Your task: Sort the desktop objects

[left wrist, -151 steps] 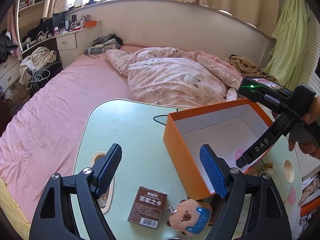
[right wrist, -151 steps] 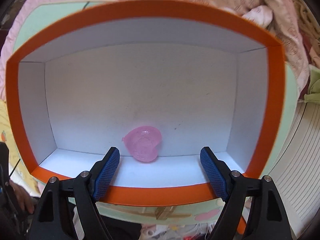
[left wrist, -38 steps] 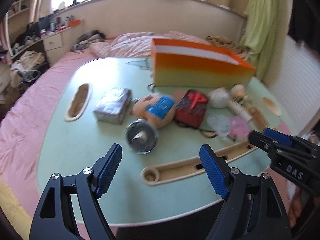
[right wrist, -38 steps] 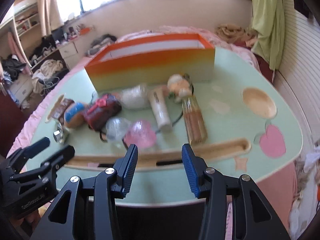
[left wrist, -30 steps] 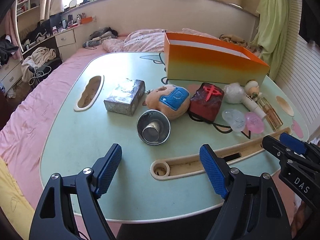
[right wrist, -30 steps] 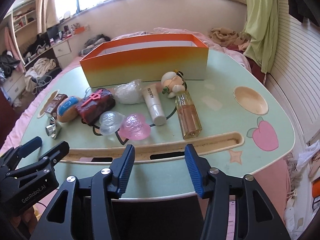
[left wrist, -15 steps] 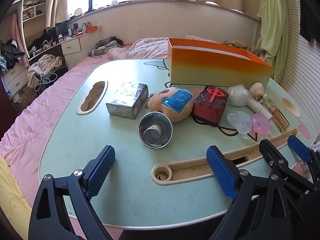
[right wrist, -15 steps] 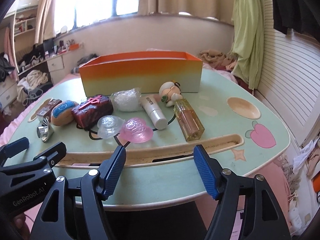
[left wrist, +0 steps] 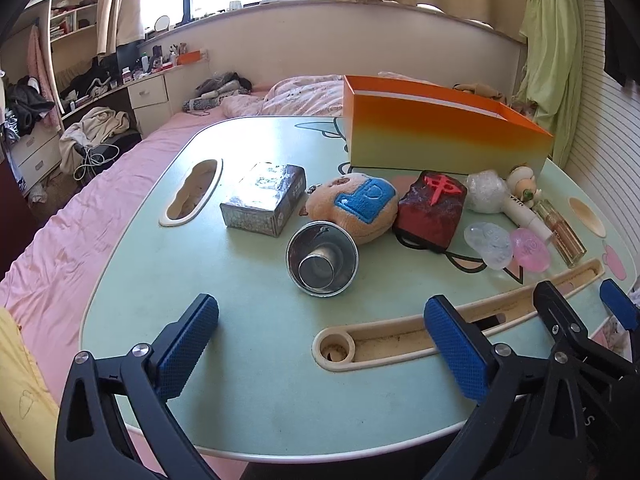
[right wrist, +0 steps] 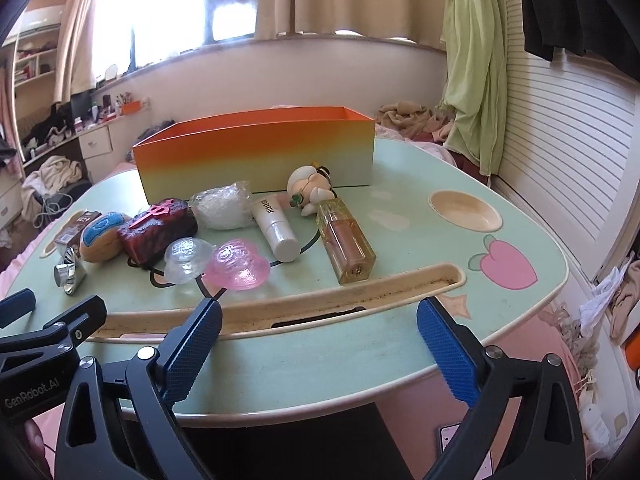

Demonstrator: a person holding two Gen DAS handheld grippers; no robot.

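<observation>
Clutter lines the pale green table [right wrist: 400,364] in front of the orange box [right wrist: 256,148]: a card box [left wrist: 264,196], a plush toy [left wrist: 356,204], a steel cup [left wrist: 322,258] on its side, a red pouch [left wrist: 434,206], clear [right wrist: 186,258] and pink [right wrist: 240,262] heart-shaped pieces, a white tube [right wrist: 276,226], a perfume bottle [right wrist: 348,244] and a small figurine [right wrist: 310,188]. None appears to be in the box yet, so sorting looks to be at its start. The left gripper [left wrist: 320,344] and right gripper [right wrist: 320,352] hover at the near edge, jaws just opened wide with nothing between them. The next move calls for reaching in over one item, likely the cup or the pink piece, and closing squarely.
</observation>
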